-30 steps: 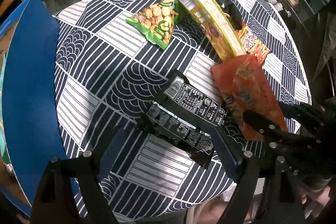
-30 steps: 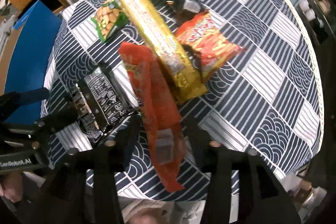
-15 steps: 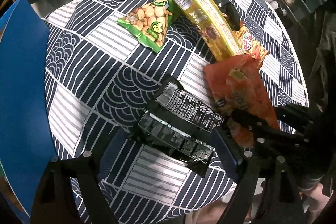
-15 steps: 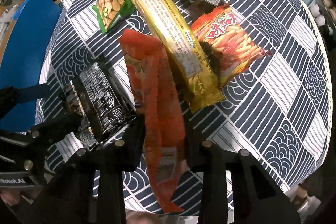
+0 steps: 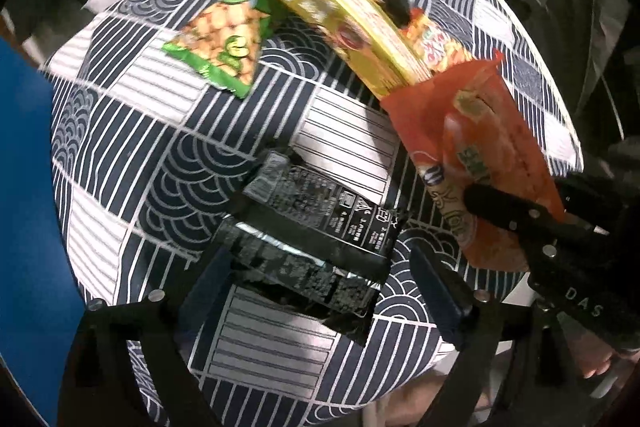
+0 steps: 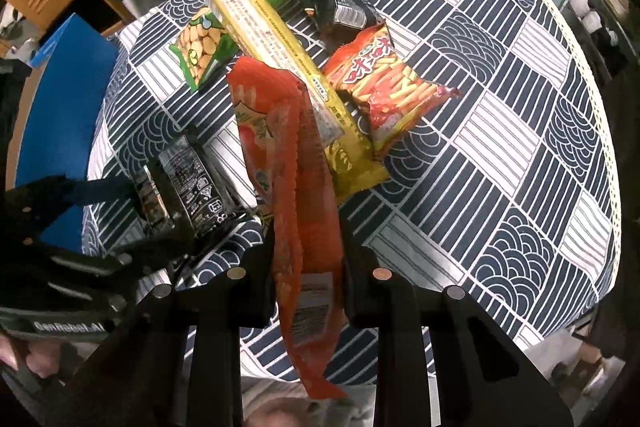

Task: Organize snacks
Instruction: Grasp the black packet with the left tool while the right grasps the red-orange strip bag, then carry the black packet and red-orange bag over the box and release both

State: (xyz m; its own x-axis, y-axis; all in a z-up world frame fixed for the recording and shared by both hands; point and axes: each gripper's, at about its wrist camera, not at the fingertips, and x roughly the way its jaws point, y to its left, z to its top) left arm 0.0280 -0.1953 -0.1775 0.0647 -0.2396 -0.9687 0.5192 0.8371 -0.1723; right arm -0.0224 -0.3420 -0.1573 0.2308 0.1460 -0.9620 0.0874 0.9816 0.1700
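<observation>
The orange bag (image 6: 288, 163) is pinched by the right gripper (image 6: 306, 259) above the table (image 6: 500, 147); being limp, it could slip. The left gripper (image 5: 316, 291) is opening around the black packet (image 5: 320, 223), not gripping it.

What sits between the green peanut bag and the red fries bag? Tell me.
The long yellow packet lies between the green peanut bag and the red fries bag, clearest in the right wrist view.

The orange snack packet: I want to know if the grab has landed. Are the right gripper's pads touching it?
Touching. The right wrist view shows the right gripper with both pads pressed against the orange snack packet, pinching it between them.
</observation>
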